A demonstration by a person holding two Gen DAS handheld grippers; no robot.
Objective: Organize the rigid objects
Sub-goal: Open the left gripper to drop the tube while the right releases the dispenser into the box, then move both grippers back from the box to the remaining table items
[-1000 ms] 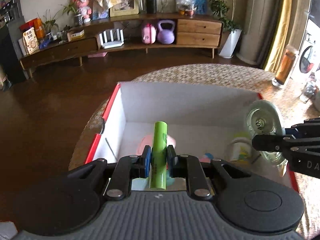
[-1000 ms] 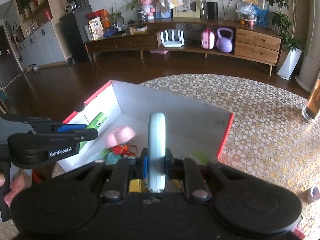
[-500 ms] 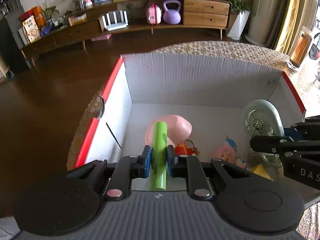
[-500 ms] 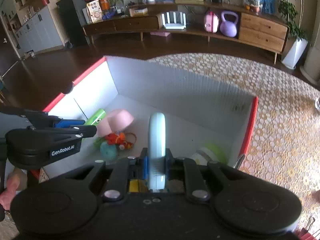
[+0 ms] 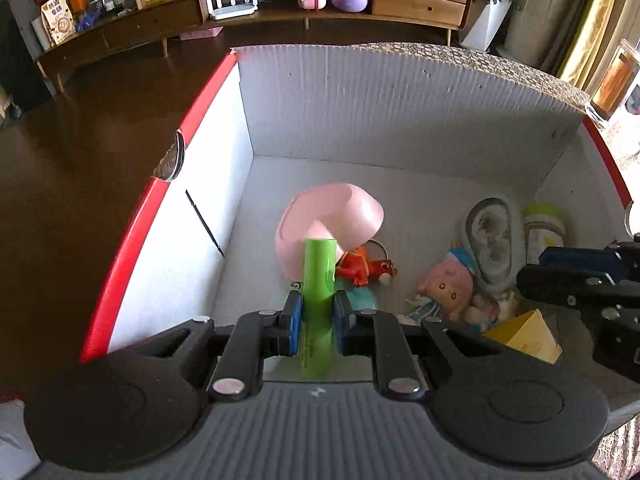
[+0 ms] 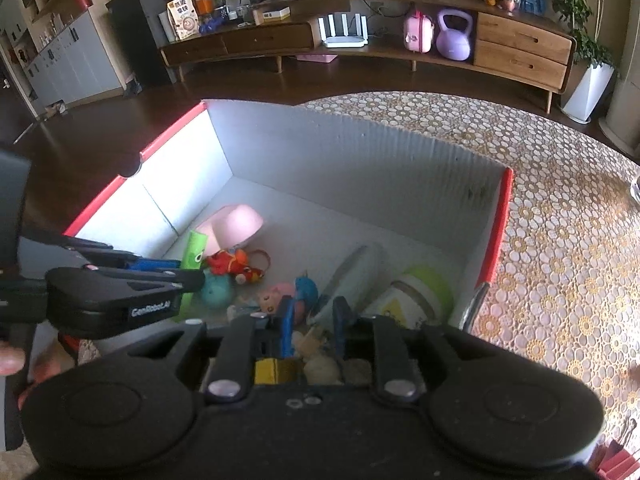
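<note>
Left wrist view: left gripper (image 5: pixel 316 318) clamped on a green tube (image 5: pixel 317 280), blue pads pressed against both its sides, tube upright between them and reaching up in front of a pink bowl (image 5: pixel 328 220) on the floor of the box (image 5: pixel 400 112). Pointing steeply down into the box, nearer its left wall than its right. Bare white floor behind the pink bowl as far as the back wall, and a bare strip along the left wall; red rim running down the left edge and the right edge. Right of the tube, crowded: a red toy (image 5: pixel 360 268) just beside it, then a pink doll (image 5: pixel 444 290), a pale blue oval case (image 5: pixel 494 240) tilted against a green-lidded jar (image 5: pixel 544 228) near the right wall, a yellow carton (image 5: pixel 524 334) in the near corner. Right wrist view: right gripper (image 6: pixel 314 322) with jaws just opened a little and nothing pressed between the pads, the pale blue oval case lying free just beyond the tips, leaning on the green-lidded jar by the right wall of the box. Patterned table (image 6: pixel 560 200) beyond the right wall.
</note>
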